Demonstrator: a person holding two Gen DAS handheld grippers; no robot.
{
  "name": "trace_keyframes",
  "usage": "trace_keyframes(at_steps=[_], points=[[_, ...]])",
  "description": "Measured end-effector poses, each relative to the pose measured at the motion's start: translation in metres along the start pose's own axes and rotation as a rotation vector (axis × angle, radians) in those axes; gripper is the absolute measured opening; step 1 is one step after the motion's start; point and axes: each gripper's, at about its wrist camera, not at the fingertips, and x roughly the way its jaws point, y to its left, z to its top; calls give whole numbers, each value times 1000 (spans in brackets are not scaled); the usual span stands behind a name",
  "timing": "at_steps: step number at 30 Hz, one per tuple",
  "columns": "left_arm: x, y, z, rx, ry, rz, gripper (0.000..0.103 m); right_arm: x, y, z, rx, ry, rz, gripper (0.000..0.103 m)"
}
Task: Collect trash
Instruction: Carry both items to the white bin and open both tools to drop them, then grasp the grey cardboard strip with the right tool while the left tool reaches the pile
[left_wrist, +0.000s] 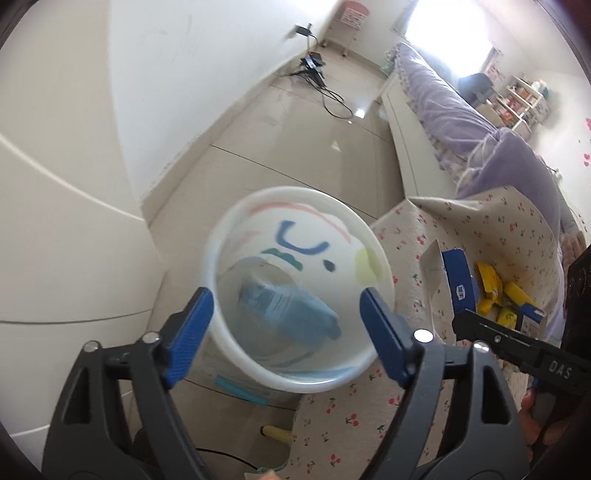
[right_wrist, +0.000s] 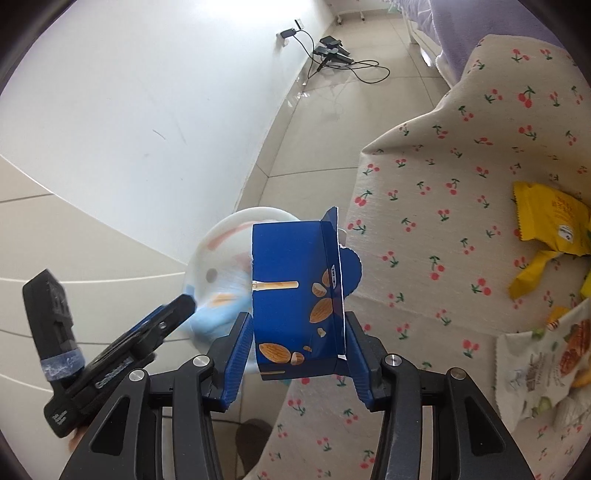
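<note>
Well, my left tool (left_wrist: 284, 325) stands wide, its blue pads (left_wrist: 192, 325) on either side of a white plastic cup (left_wrist: 295, 240) with a drawn face on it. The cup is smeared with blur while the tool is sharp, so I read it as loose between the pads, not clamped. Something pale blue shows inside or through the cup; I cannot tell which. The cup's mouth faces this camera, and it hangs over the tiled floor (left_wrist: 295, 147), just beside the edge of the bench (left_wrist: 517, 221).

My right tool (right_wrist: 297, 350) is closed on a dark blue box (right_wrist: 291, 288) printed with almonds, one pad on each side of it. The box is upright, with an opened flap at its top right corner. It sits over the bench edge, and in the right wrist view the blurred cup shows just behind and left of it, with the tip of the left tool at the cup's side.

The bench is covered with a cream cloth printed with red cherries. Farther along it lie yellow wrappers (right_wrist: 546, 225), and nearer me a snack packet (right_wrist: 546, 369) printed with pictures of food.

Beyond, a white wall (right_wrist: 147, 110) runs along the floor, with black cables (right_wrist: 332, 55) at its foot. A bed (left_wrist: 443, 99) with a lilac cover stands past the bench.
</note>
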Motion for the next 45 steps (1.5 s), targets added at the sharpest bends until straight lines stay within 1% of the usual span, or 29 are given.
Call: trace_keyframes(at_steps=[2, 4, 7, 12, 13, 14, 16, 18, 21, 24, 26, 29, 32, 35, 39, 45], points=[[-3, 3, -2, -10, 9, 32, 89, 2, 4, 1, 5, -2, 1, 50], [-5, 7, -7, -5, 19, 75, 93, 5, 7, 2, 10, -3, 1, 50], [-12, 9, -13, 23, 5, 110, 99, 10, 9, 4, 12, -3, 0, 51], [-25, 16, -19, 48, -20, 164, 100, 9, 16, -1, -17, -15, 6, 52], [-27, 17, -20, 52, -24, 169, 100, 8, 18, -1, -27, -26, 17, 55], [-30, 18, -21, 59, -30, 175, 100, 8, 19, 0, -33, -39, 28, 66], [-34, 18, -22, 69, -38, 179, 100, 2, 23, 0, -35, -67, 53, 80], [-38, 17, -23, 80, -43, 179, 100, -5, 25, 0, -35, -86, 64, 81], [-42, 13, -25, 92, -40, 167, 101, -16, 27, -2, -48, -103, 49, 81], [-49, 7, -27, 99, -37, 150, 101, -25, 28, -3, -58, -109, 19, 81], [-52, 1, -29, 108, -34, 151, 101, -34, 27, -6, -73, -113, -3, 81], [-55, -8, -33, 128, -21, 160, 101, -47, 26, -8, -109, -119, -52, 82], [-58, -15, -37, 131, -7, 146, 101, -61, 21, -15, -144, -128, -101, 83], [-59, -25, -41, 145, 3, 132, 101, -76, 10, -21, -159, -138, -136, 83], [-59, -42, -45, 166, 18, 108, 101, -94, -10, -26, -149, -150, -170, 83], [-58, -62, -52, 164, 43, 45, 101, -130, -47, -30, -93, -218, -231, 83]])
